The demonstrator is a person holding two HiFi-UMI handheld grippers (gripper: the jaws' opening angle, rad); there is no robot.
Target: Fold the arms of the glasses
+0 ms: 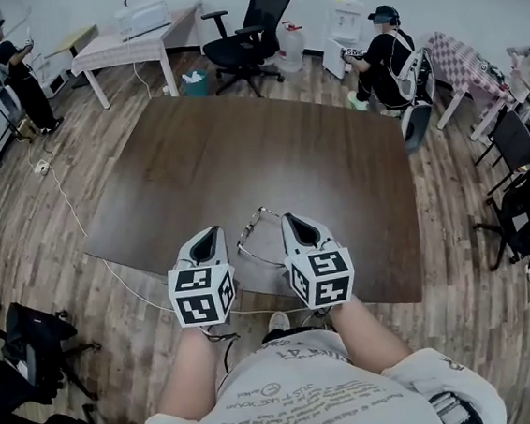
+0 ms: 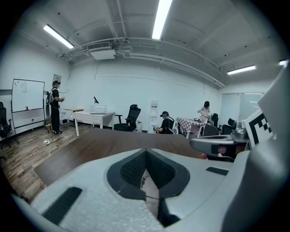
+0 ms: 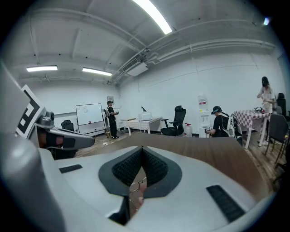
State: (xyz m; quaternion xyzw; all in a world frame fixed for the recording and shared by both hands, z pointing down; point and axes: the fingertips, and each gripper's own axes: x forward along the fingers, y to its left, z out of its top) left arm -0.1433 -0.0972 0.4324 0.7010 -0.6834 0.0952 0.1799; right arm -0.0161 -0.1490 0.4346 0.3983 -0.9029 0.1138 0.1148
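Lying on the tabletop [image 1: 336,171], glasses [image 1: 251,228] sit between left gripper [image 1: 213,232] and right gripper [image 1: 291,220], both pressed together, holding nothing; long axis slants away rightward (both about equally near).

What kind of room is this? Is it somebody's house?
Probably an office or workroom, not a house: there's a whiteboard on a stand, a black office chair, and long strip lights overhead.
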